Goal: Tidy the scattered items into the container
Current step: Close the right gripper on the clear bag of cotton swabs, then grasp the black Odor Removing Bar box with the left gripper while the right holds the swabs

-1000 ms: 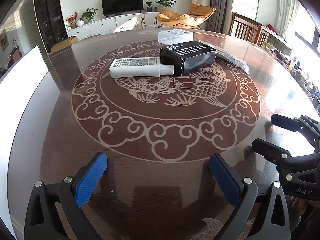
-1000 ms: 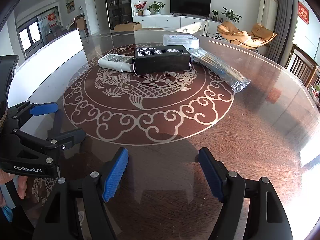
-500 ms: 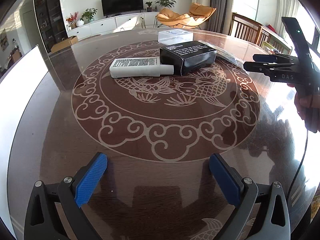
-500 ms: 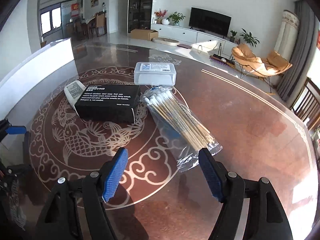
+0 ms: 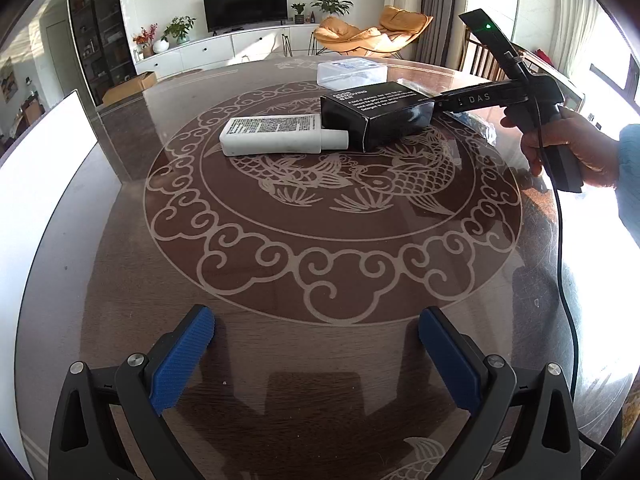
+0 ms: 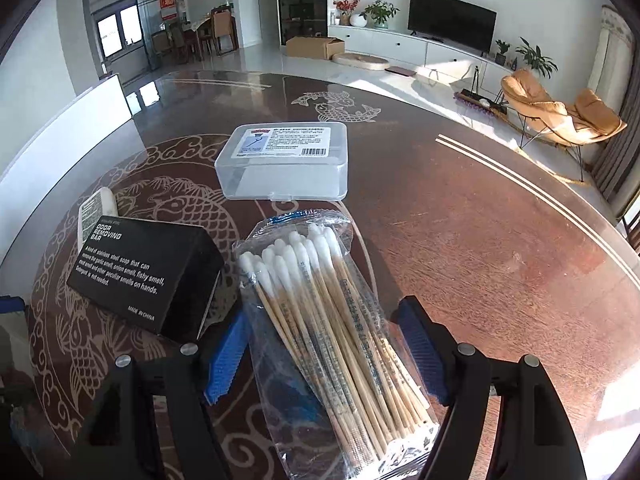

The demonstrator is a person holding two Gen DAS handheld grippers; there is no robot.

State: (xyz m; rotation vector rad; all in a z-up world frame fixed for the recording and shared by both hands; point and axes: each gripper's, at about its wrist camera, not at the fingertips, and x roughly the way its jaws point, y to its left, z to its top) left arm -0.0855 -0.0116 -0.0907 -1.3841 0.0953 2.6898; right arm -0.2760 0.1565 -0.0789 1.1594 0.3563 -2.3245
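Observation:
A clear bag of cotton swabs [image 6: 332,320] lies on the table between the blue pads of my right gripper [image 6: 322,354]. Its jaws stand open on either side of the bag and do not press it. Just left of the bag sits a black box [image 6: 136,276], with a white tube [image 6: 96,212] behind it. A clear lidded plastic box [image 6: 284,160] lies beyond the bag. My left gripper [image 5: 316,344] hangs open over bare table, well short of the white tube [image 5: 276,136] and the black box [image 5: 380,116].
The round dark table [image 5: 320,260] has a carved fish pattern under glass. A tall white panel [image 5: 36,168] stands along its left edge. A person's hand [image 5: 572,148] holds the right tool at the right, with a cable hanging from it. Chairs stand beyond the far rim.
My right gripper has swept from beside the left one across the table to the bag of swabs, which now lies between its pads. The left gripper has stayed still.

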